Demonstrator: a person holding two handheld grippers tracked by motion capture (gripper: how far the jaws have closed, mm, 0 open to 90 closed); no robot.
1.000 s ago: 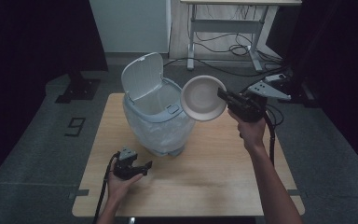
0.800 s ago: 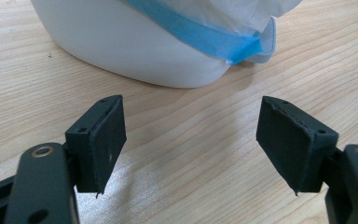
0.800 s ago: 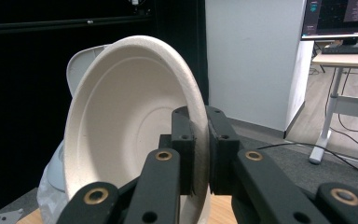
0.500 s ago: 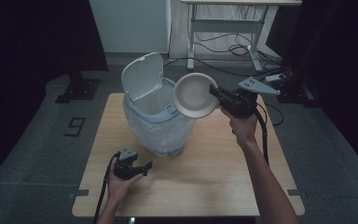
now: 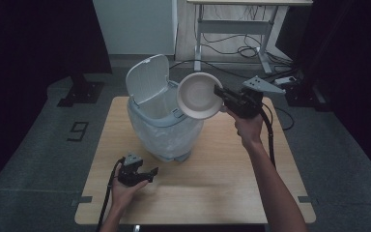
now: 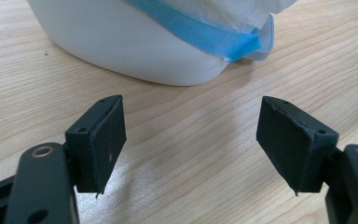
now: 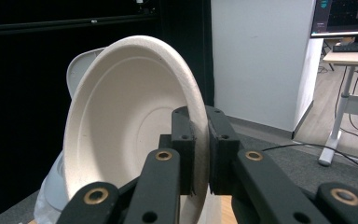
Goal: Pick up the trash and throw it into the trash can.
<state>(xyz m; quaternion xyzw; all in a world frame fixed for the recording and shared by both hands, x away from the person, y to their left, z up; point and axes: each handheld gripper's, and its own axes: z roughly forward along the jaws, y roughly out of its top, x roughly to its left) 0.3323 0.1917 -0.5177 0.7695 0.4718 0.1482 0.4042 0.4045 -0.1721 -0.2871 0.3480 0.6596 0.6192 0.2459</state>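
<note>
Item one: we hold a pale paper bowl (image 5: 199, 95) by its rim in the right gripper (image 5: 221, 95), jaws clamped on it, tilted on edge above the open bin (image 5: 162, 126) at upper centre of the high view. The bin, lined with a bag (image 5: 166, 137), lid (image 5: 148, 79) raised, stands on the wooden worktop (image 5: 222, 174). Item two: our left gripper (image 5: 152, 172), jaws apart and empty, rests at lower left, near the bin's base.

The bin (image 5: 162, 121) stands on the table (image 5: 222, 193), the bowl (image 5: 198, 95) above its right rim, left gripper (image 5: 145, 174) before it
</note>
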